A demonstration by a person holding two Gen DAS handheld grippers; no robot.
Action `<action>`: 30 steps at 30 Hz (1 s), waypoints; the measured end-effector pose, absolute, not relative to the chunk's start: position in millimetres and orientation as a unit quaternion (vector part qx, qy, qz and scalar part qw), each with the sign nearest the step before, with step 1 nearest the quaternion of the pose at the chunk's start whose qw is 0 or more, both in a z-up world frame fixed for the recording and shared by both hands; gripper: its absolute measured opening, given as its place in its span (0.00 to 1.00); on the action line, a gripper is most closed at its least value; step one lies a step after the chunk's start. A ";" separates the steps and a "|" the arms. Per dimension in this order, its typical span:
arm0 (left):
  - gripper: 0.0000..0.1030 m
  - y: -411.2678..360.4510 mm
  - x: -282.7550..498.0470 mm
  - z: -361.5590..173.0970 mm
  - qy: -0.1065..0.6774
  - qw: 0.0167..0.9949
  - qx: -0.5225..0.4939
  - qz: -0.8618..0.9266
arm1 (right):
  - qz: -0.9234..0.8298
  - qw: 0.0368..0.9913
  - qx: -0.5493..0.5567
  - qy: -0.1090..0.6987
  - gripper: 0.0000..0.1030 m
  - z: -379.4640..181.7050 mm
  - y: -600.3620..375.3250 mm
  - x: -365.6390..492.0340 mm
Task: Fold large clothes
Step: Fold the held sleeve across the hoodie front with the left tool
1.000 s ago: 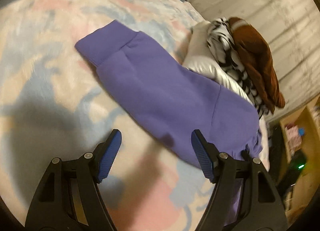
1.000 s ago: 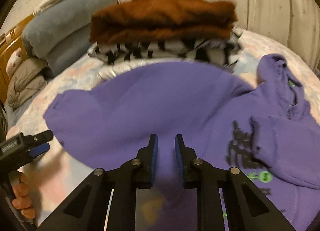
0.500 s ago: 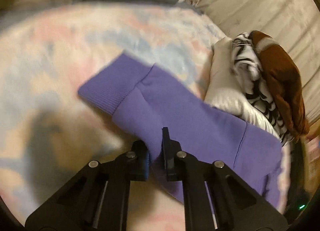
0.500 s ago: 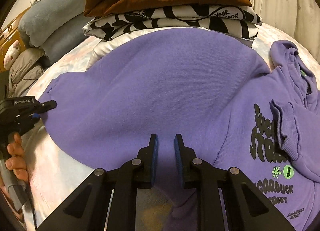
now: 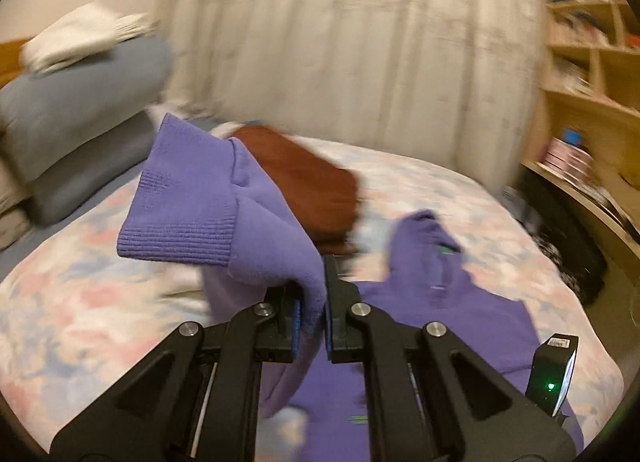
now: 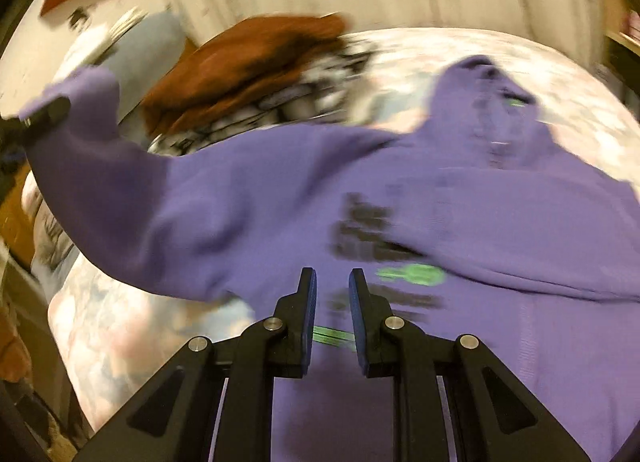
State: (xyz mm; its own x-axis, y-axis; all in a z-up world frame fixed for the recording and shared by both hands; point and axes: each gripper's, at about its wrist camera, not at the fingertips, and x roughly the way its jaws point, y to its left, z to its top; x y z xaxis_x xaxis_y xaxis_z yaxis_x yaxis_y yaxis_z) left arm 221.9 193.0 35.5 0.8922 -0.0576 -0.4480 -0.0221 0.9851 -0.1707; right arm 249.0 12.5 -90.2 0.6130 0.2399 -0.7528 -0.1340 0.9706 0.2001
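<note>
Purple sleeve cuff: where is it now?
Left wrist view: cuff lifted off the bed, pinched in the left hand-held gripper, before the brown stack.
</note>
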 end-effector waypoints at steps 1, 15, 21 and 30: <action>0.06 168.9 227.8 33.8 0.237 0.968 -0.075 -0.023 | 0.087 0.899 0.067 0.424 0.16 -87.3 -10.8 244.4; 0.08 -18.0 293.5 -139.6 0.429 0.896 0.021 -0.111 | -0.012 0.884 0.148 0.443 0.16 -120.5 -200.6 203.9; 0.61 -6.3 282.4 -151.8 0.432 0.893 -0.014 -0.124 | -0.001 0.881 0.158 0.447 0.33 -138.1 -200.8 213.7; 0.70 21.6 262.5 -98.9 0.399 0.902 -0.063 -0.151 | 0.016 0.890 0.154 0.428 0.45 -128.6 -186.7 208.2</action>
